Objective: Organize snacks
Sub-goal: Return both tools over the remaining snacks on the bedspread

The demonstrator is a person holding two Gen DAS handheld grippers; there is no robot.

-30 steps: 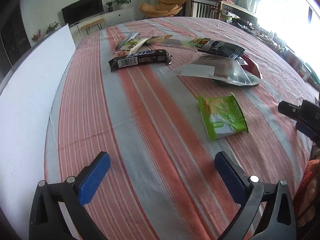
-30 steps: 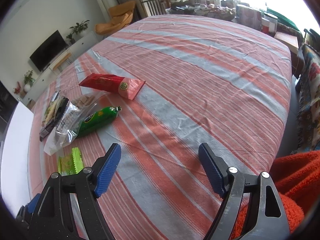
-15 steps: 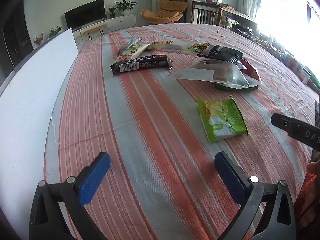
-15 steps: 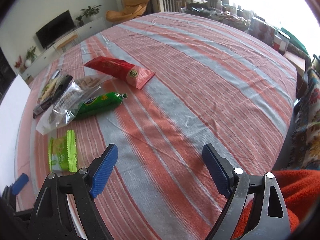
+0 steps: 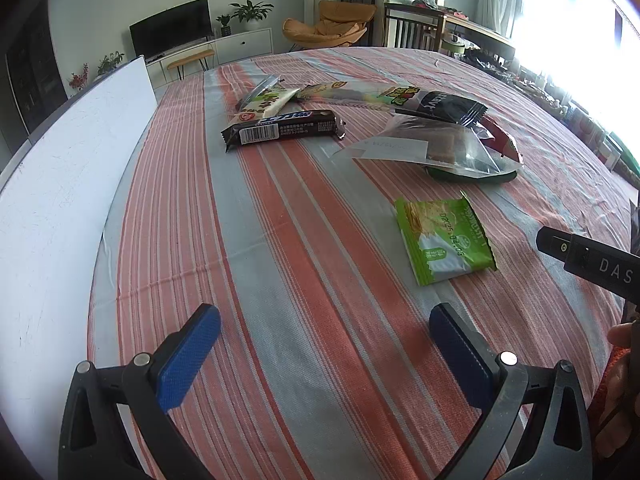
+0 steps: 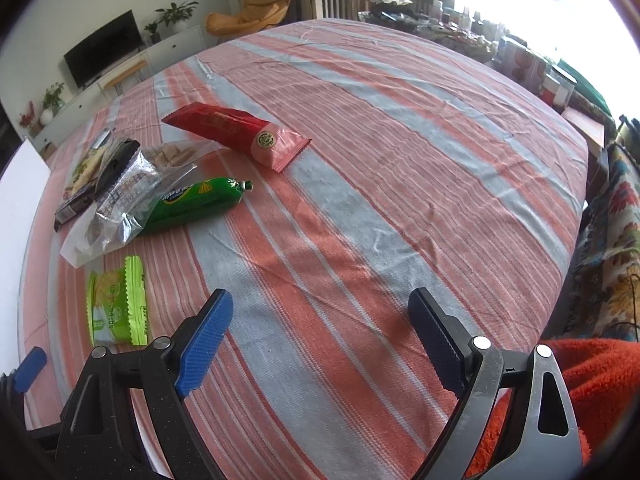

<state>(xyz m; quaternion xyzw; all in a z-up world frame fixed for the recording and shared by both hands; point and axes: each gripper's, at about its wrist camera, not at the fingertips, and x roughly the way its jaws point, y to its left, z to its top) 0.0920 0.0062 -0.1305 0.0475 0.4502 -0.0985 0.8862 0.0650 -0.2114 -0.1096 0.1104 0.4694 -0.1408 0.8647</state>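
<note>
With both the left gripper (image 5: 324,350) and right gripper (image 6: 320,340) spread wide and empty, the near green cracker packet (image 5: 444,240) looks light, crinkly and crushable, best pinched by a crimped edge.

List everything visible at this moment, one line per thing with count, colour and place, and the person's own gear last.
Tablecloth: 1, red and grey stripes, covers the table.
Green cracker packet: 1, light green, lies alone, nearest the grippers.
Clear bag: 1, transparent with brown biscuits, partly over the green tube.
Green tube: 1, dark green, beneath the clear bag's edge.
Red packet: 1, red with pink end, beyond the green tube.
Chocolate bar: 1, dark brown with barcode, far side of the pile.
Black packet: 1, black, behind the clear bag.
Pale wrappers: several, cream and yellow-green, behind the chocolate bar.
White board: 1, white, along the table's left edge.
Left gripper: 1, black with blue pads, open, empty.
Right gripper: 1, same, open, empty.
</note>
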